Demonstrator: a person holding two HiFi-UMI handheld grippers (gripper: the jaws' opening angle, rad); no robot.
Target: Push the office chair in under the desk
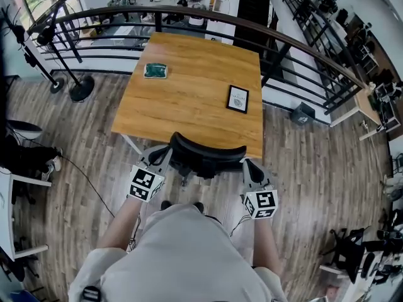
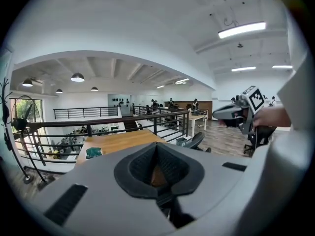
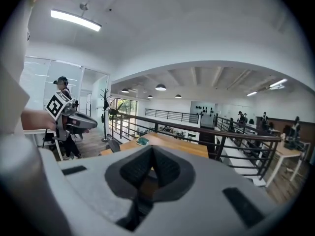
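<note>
**Head view: chair back at the table's edge, closed fingers on either side**

Judging by its build, the office chair (image 1: pixel 204 157) is fairly heavy but should roll freely and swivel just as freely, so a push on one side alone would likely spin it rather than send it straight. The curved top of the backrest looks stiff enough to lean on. The best contact is probably at its two ends, pressed evenly, since it is too broad to pinch.

The backrest is black, a wide arc with rounded corners. The seat below it is hidden, so how far it already sits under the top cannot be told. The chair stands at the middle of the near edge of the table (image 1: pixel 189 99), backrest toward the person.

The left gripper (image 1: pixel 161 155) lies just beside the backrest's left end and the right gripper (image 1: pixel 247 164) just beside its right end. Whether either touches cannot be told. In both gripper views the fingers are pressed together with nothing between them, and the chair shows off to one side.

A green item (image 1: pixel 155 70) and a dark framed card (image 1: pixel 237 99) lie well apart on the wooden top. A curved railing (image 1: pixel 189 14) runs behind it, above the plank floor (image 1: pixel 302 162).
</note>
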